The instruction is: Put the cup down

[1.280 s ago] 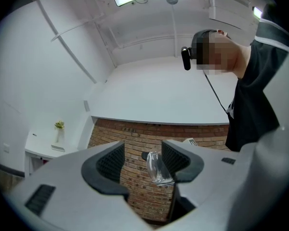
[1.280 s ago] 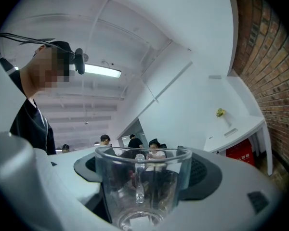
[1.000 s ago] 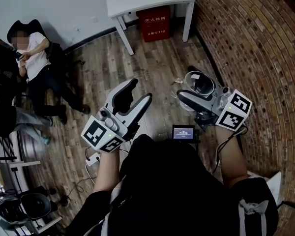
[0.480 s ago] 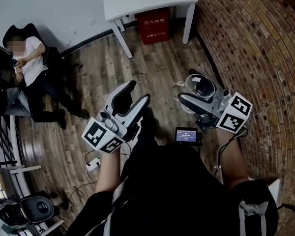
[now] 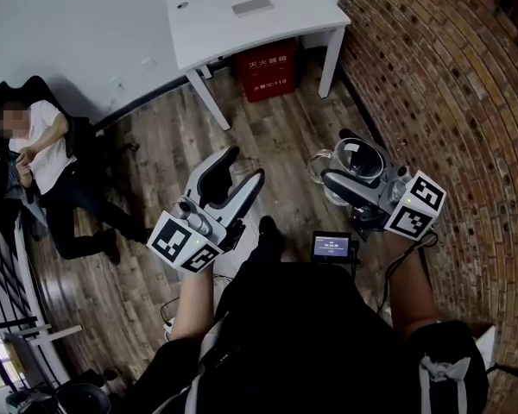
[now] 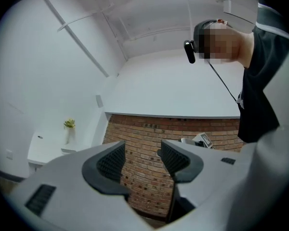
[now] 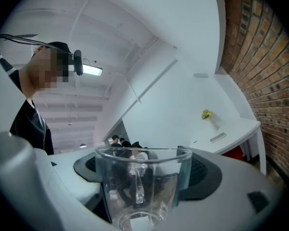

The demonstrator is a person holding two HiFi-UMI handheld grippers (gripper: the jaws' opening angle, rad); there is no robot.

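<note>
A clear glass cup (image 7: 140,186) with a handle is clamped between the black pads of my right gripper (image 7: 144,170). In the head view the cup (image 5: 337,169) hangs above the wooden floor, near the brick wall, in the right gripper (image 5: 352,172). My left gripper (image 5: 236,172) is held to the left of it at about the same height, open and empty. In the left gripper view the left gripper (image 6: 142,160) points up at the brick wall with a gap between its fingers.
A white table (image 5: 250,15) stands ahead with a red box (image 5: 271,56) under it. A brick wall (image 5: 449,84) runs along the right. A person (image 5: 43,158) sits on the floor at left. A small screen (image 5: 331,247) hangs at my waist.
The view has shifted forward: the white table shows more and the seated person has slid left and down. Both grippers hold the same pose, cup still clamped.
</note>
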